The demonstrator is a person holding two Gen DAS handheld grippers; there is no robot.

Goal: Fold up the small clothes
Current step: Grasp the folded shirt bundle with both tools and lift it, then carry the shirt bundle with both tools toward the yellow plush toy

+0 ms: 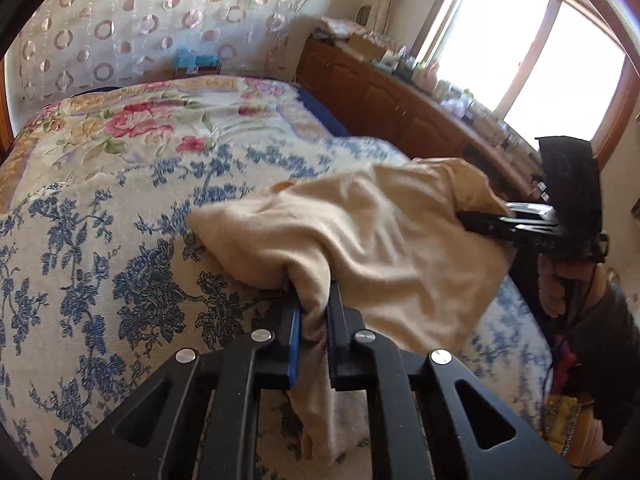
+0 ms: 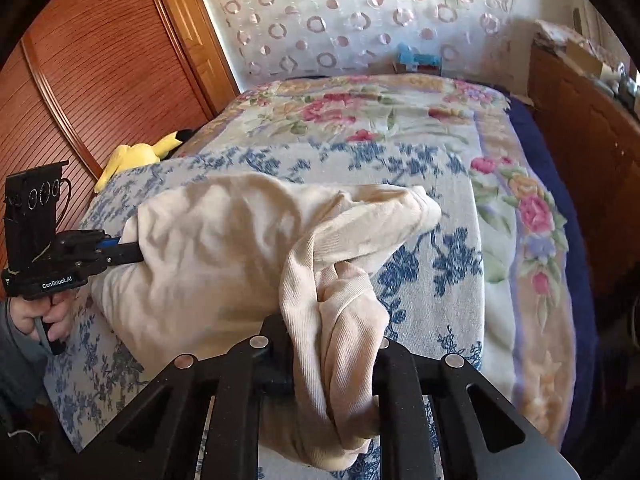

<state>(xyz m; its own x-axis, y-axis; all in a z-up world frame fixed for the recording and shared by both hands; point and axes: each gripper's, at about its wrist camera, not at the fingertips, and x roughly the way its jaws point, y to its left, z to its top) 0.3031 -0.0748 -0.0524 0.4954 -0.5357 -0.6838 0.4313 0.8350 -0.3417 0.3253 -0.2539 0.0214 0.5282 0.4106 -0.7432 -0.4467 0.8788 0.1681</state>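
Bottom centre of L wrist view: left tool [image 1: 312,312] clamped on a bunched edge of the cream garment [image 1: 360,232]; fabric hangs down btwn the jaws. Right tool [image 2: 334,356] likewise clamped on a thick wad of the same garment, bottom centre of R wrist view. Garment spans btwn both tools, sagging over the bed [image 1: 100,208] w/ blue floral cover. Yellow plush toy [image 2: 132,156] at mid left, R view.
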